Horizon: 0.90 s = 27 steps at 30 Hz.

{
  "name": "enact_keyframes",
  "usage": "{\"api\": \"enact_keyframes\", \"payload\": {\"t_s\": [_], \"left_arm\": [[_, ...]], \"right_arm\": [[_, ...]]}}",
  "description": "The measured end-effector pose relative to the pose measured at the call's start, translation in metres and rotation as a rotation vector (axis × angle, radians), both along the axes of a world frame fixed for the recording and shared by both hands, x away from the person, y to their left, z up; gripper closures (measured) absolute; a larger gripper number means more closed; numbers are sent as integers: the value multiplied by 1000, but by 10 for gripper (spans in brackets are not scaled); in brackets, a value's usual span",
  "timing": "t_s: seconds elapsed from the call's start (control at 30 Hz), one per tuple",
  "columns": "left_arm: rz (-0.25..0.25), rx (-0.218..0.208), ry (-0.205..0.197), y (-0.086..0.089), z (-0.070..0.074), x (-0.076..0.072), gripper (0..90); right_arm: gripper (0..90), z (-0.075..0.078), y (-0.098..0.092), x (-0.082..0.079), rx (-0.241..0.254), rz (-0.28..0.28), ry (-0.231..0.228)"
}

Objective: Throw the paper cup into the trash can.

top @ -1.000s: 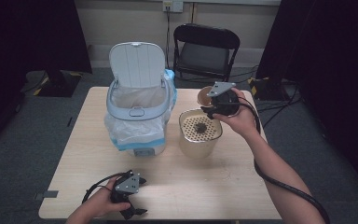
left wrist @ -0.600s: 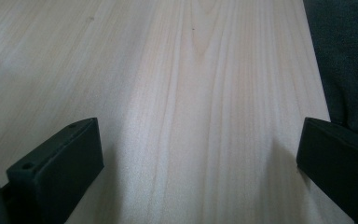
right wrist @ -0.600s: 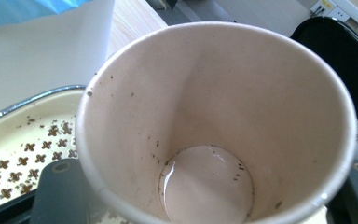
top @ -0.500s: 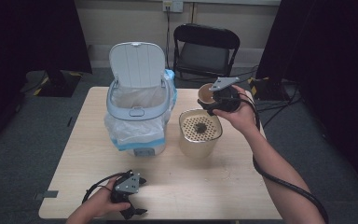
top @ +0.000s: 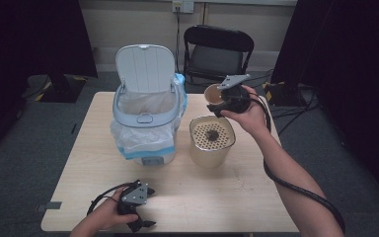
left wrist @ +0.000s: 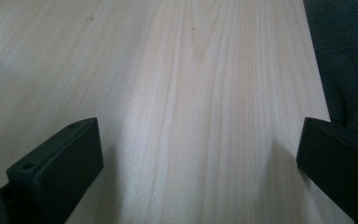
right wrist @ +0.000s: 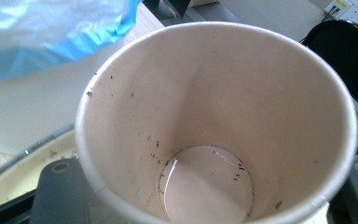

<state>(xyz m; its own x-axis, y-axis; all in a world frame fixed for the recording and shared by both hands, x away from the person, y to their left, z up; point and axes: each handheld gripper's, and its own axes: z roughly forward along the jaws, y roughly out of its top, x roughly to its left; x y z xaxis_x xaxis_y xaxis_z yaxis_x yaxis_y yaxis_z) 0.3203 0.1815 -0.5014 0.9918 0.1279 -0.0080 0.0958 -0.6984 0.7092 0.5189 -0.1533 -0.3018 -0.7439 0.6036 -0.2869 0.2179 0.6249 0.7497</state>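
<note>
Jaws on the right gripper (top: 216, 101) are clamped round a paper cup (right wrist: 223, 126), held up tilted just above the far edge of the beige strainer bin (top: 211, 140), and the cup's pretty much empty apart from dark specks stuck to the inside. Left gripper (top: 140, 222) sits low at the near edge of the surface (left wrist: 191, 93) with its jaws spread wide and nothing between them. White lidded bin (top: 145, 116) with the blue-edged bag stands just beside the strainer, lid up.
</note>
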Motion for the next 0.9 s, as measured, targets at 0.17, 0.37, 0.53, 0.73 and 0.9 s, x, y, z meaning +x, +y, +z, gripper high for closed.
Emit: {"api": "enact_keyframes", "payload": {"t_s": [0.17, 0.37, 0.53, 0.73, 0.9], "left_arm": [[0, 0, 1, 0, 0, 0, 0], [-1, 0, 0, 0, 0, 0, 0], [0, -3, 0, 0, 0, 0, 0], [0, -1, 0, 0, 0, 0, 0], [1, 1, -2, 0, 0, 0, 0]], "right_arm": [[276, 6, 5, 1, 18, 14, 6], [276, 13, 11, 2, 34, 30, 26], [274, 20, 16, 3, 48, 39, 44], [273, 31, 20, 7, 77, 48, 61], [273, 41, 26, 8, 80, 65, 66]]}}
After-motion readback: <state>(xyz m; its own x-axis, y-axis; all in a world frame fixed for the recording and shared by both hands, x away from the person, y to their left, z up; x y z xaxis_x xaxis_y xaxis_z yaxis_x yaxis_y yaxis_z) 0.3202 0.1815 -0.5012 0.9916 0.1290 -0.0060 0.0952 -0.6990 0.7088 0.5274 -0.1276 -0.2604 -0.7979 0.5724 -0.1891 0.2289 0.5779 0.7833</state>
